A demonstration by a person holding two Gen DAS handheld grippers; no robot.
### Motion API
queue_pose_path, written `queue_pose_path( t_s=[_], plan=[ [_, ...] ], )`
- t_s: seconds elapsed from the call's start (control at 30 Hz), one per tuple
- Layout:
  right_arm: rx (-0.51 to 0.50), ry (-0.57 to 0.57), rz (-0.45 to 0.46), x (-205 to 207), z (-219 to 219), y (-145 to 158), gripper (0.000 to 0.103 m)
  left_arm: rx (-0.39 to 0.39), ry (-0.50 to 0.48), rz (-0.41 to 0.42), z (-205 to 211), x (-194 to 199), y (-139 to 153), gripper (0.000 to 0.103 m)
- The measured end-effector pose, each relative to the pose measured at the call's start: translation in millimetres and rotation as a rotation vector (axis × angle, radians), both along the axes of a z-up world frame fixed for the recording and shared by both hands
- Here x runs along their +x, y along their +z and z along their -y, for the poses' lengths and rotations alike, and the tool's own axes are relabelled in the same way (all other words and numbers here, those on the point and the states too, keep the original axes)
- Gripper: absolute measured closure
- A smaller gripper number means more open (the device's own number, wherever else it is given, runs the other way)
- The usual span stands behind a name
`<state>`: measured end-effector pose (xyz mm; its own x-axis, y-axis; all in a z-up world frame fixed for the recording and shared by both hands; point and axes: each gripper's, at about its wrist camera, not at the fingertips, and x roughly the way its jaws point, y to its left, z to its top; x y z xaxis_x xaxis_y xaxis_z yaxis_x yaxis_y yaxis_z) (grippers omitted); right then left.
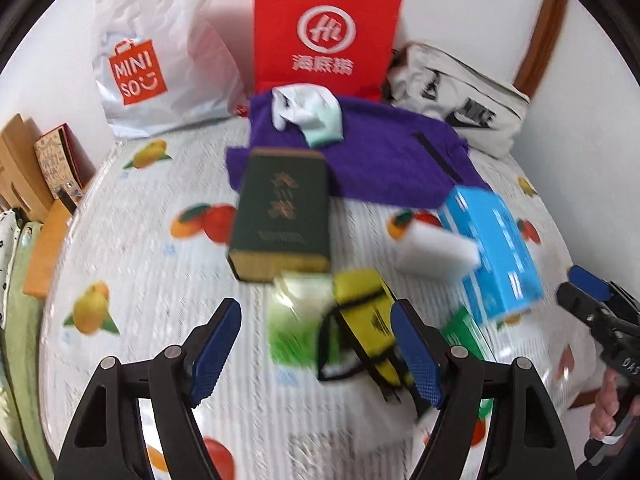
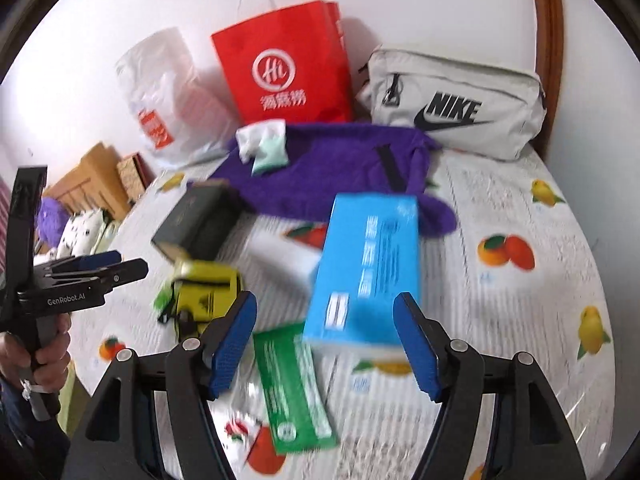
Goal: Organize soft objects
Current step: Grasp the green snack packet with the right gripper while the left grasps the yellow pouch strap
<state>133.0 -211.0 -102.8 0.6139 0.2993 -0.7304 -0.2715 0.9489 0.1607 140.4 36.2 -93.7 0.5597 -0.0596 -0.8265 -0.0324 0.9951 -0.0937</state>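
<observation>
A purple towel (image 1: 372,156) lies spread at the back of the table, with a white and mint cloth (image 1: 308,114) on it. A small yellow pouch with black straps (image 1: 366,320) rests partly on a green and white soft pack (image 1: 296,320). My left gripper (image 1: 316,312) hovers open over them, touching neither; in the right wrist view it (image 2: 132,263) is at the left, above the pouch (image 2: 204,292). My right gripper (image 2: 326,304) stands open above a blue box (image 2: 368,264), with nothing pressed between its pads. A white foam block (image 1: 438,252) lies beside that box.
A dark green box (image 1: 284,212) stands mid-table. A flat green packet (image 2: 294,384) lies near the front. A red paper bag (image 1: 326,28), a white plastic bag (image 1: 160,60) and a grey Nike bag (image 2: 456,104) line the back wall. The fruit-print tablecloth (image 1: 140,248) shows at the left.
</observation>
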Motion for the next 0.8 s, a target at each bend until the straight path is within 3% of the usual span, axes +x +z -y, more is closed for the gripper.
queue_pose_path(
  t_s=[0.33,0.6,0.73,0.8],
  plan=[
    [-0.047,0.037,-0.006,-36,12,-24,0.033,0.010,-0.037,-0.019,51,-45,-19,0.027],
    [-0.043,0.010,-0.025,-48,35,-43,0.033,-0.026,-0.009,-0.062,76,-49,-44,0.028],
    [-0.031,0.000,-0.039,-51,41,-54,0.033,-0.047,0.012,-0.116,80,-39,-63,0.042],
    [-0.025,-0.002,-0.045,-52,42,-57,0.033,-0.056,0.021,-0.134,81,-35,-70,0.044]
  ],
)
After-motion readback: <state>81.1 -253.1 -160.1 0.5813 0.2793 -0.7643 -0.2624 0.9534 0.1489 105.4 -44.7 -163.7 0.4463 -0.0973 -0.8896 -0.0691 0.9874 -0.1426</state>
